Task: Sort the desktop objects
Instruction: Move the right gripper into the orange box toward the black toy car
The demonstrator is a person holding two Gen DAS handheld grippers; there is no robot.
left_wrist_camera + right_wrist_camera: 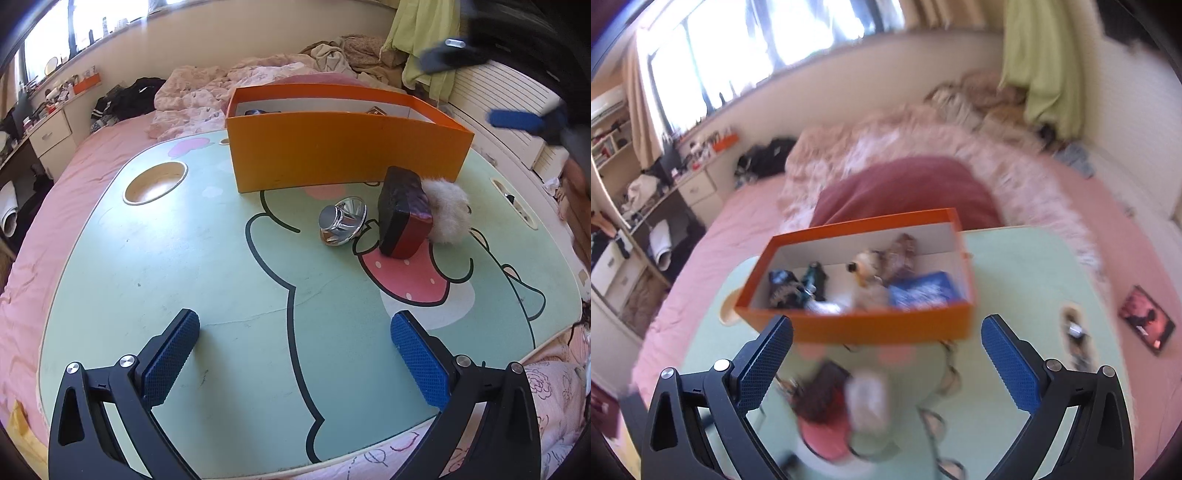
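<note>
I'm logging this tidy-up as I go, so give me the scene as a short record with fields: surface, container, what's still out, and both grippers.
surface: green cartoon-print lap table on a pink bed
container: orange box at the table's far side, already holding several items
still out: shiny metal piece, dark red-and-black block, fluffy white pompom touching the block, all just in front of the box
left gripper: open, empty, low over bare table
right gripper: open, empty, above the box's near wall; view blurred
</note>
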